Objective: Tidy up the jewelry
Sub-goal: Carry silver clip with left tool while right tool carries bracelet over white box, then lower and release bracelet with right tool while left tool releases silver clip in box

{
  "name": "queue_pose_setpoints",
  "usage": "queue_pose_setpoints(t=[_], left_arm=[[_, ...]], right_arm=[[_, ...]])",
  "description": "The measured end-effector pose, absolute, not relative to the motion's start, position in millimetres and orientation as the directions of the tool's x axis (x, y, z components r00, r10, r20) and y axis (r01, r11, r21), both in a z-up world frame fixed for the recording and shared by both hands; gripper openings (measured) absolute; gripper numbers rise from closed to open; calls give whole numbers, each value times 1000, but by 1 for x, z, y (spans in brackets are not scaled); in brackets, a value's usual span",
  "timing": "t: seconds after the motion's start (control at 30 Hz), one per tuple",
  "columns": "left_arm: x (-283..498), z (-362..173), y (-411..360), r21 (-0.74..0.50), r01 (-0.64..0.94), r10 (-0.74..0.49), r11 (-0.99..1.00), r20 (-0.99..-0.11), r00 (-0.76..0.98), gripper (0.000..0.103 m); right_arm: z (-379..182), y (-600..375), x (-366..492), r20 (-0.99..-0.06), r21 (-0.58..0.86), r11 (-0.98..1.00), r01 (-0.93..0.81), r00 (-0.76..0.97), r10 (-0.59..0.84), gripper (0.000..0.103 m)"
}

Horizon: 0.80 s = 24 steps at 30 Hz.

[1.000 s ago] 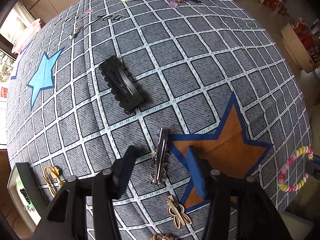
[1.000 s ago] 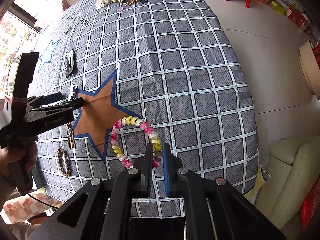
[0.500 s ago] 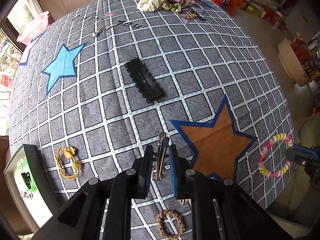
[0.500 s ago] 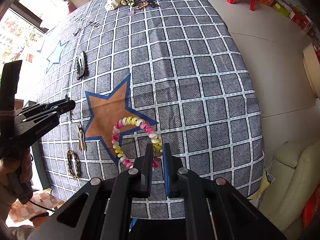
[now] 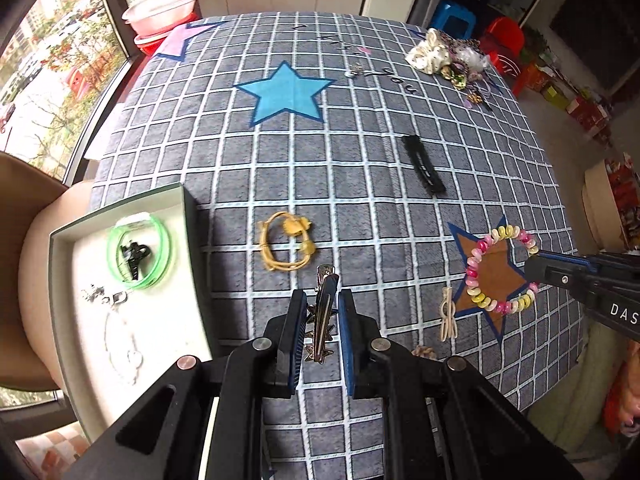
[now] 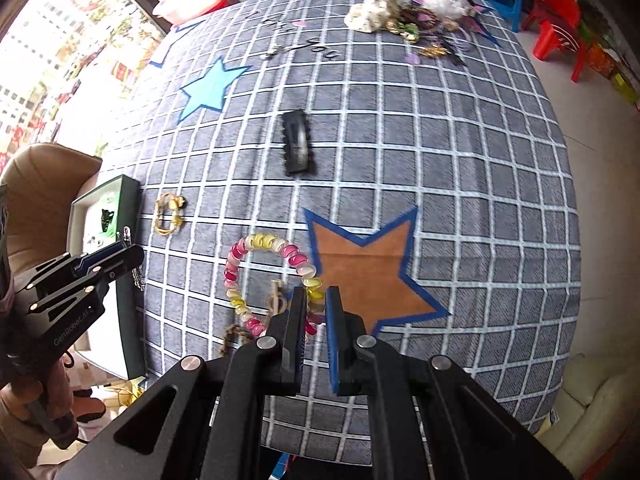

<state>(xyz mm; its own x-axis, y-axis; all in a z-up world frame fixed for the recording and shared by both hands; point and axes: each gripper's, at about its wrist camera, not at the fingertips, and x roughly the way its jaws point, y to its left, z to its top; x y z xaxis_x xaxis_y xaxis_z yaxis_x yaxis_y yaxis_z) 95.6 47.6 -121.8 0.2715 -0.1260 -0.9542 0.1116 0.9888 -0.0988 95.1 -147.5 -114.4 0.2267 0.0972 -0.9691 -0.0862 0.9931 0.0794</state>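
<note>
Two pickups in the air above a grid-print tablecloth (image 5: 360, 184). Left gripper (image 5: 319, 312) clamped narrow on a metal hair clip (image 5: 323, 312), lifted off the cloth and hanging just right of the open jewelry box (image 5: 192, 264). Right gripper (image 6: 316, 312) pinched nearly shut on one edge of a pink-and-yellow bead bracelet (image 6: 256, 272), the rest of the loop dangling free near the brown star (image 6: 368, 272).

Likely trouble: clip gripped across its thin spine (smooth metal, little pad contact), so liable to twist or slide out on the way over the box wall. Bracelet held by a bead or two only; apt to swing, snag the beige clip (image 5: 448, 314) below, or slip loose.

Still on the cloth: yellow hair tie (image 5: 286, 246), black barrette (image 5: 424, 164), far pile of accessories (image 5: 448, 56). Already in the box: a green ring (image 5: 140, 252).
</note>
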Motion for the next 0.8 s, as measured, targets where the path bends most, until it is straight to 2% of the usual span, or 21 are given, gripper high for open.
queue_pose_setpoints(t=[0.47,0.8], left_arm=[[31,-141,200,-67,-230,-6,971,-966,258,23],[6,-180,245,-49,-338,16,940,-982,188,23]], right_arm=[[-143,40,110,-979,102,860,-500,104,176,10],[-188,123,108,-993,80,771,-632,18,118,10]])
